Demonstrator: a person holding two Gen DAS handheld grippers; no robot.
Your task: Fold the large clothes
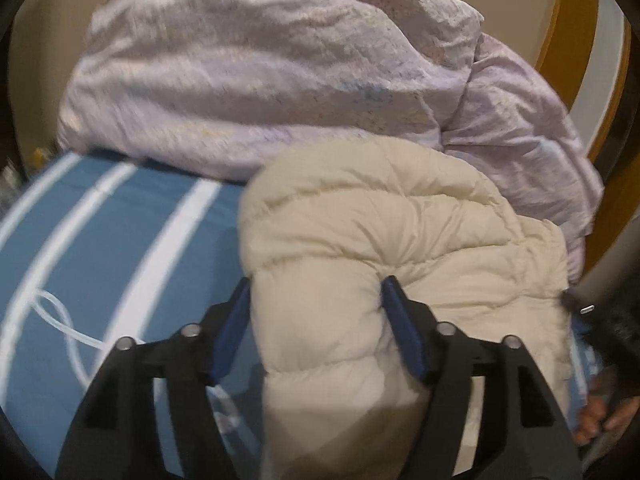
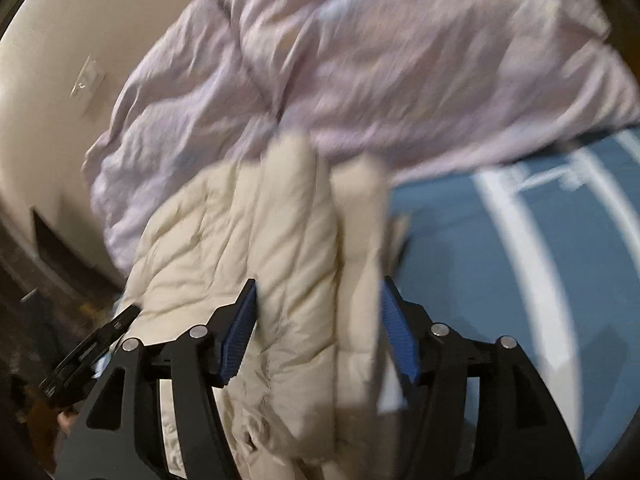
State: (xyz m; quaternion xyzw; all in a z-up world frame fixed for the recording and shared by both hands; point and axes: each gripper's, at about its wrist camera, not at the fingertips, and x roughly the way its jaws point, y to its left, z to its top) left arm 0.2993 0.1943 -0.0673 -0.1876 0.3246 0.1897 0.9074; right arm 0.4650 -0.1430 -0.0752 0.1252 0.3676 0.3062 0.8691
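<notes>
A cream quilted puffer jacket [image 1: 380,232] lies bunched on a blue bed sheet with white stripes [image 1: 100,240]. My left gripper [image 1: 316,292] is shut on a thick fold of the jacket, its blue pads pressed into both sides. In the right wrist view the same jacket [image 2: 260,240] runs between the blue pads of my right gripper [image 2: 318,292], which is shut on a bulky fold of it. The right wrist view is blurred by motion.
A crumpled lilac duvet [image 1: 260,72] is piled behind the jacket, against a beige wall; it also shows in the right wrist view [image 2: 380,60]. A clear tube [image 1: 64,320] lies on the sheet at left. The sheet [image 2: 520,260] stretches to the right. A wall switch [image 2: 88,84] is at left.
</notes>
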